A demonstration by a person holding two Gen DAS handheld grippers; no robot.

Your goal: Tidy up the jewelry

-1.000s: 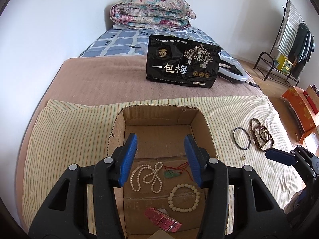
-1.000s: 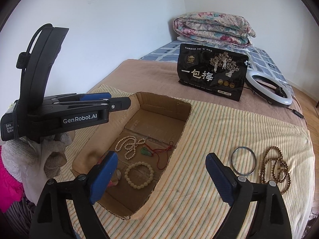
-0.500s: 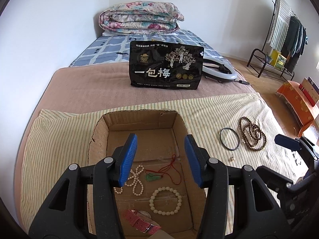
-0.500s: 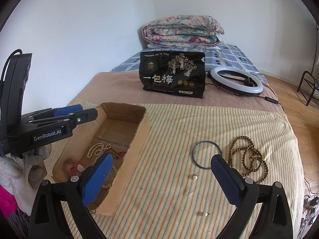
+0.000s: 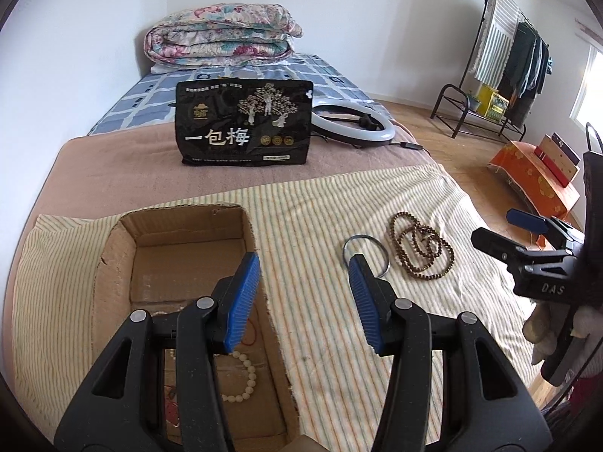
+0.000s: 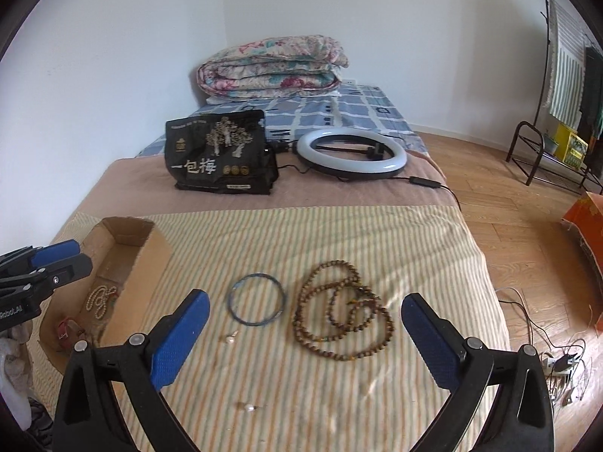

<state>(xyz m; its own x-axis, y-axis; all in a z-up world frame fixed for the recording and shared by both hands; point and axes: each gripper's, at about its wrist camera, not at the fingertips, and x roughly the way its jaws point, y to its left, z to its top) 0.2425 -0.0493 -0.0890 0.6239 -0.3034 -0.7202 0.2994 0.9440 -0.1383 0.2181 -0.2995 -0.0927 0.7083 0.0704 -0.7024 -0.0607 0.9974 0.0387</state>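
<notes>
A: Grippers?
B: Left gripper (image 5: 304, 297) spread wide, nothing in it, over the right wall of the cardboard box (image 5: 188, 226). Right gripper (image 6: 301, 335) also spread wide and bare, above the striped cloth (image 6: 377, 241).

A: Box contents?
B: Under the left gripper: cream bead bracelet (image 5: 247, 371) and a bit of red cord (image 5: 253, 336), mostly hidden by the finger. Right view, far left of the gripper: pale bead necklace (image 6: 98, 299) and a pink strap (image 6: 68, 330) in the box.

A: Loose jewelry?
B: Nearest the right gripper, a small pearl piece (image 6: 248, 407), then another (image 6: 230, 338). Ahead between its fingers: thin dark bangle (image 6: 257, 304) and brown bead strand (image 6: 341, 320), side by side, not touching as far as I can tell.

A: Change since a second ago?
B: Both grippers swung right. Left was centred over the box interior, now straddles its right wall. Right now faces the bangle and beads; box slid to its far left. Jewelry hasn't moved.

A: Room?
B: Cloth on a brown blanket (image 6: 143, 184) on a bed. Beyond: black snack bag (image 6: 218, 158), ring light (image 6: 352, 154), folded floral quilt (image 6: 271, 66). Wood floor and clothes rack (image 5: 505, 67) to the right.
</notes>
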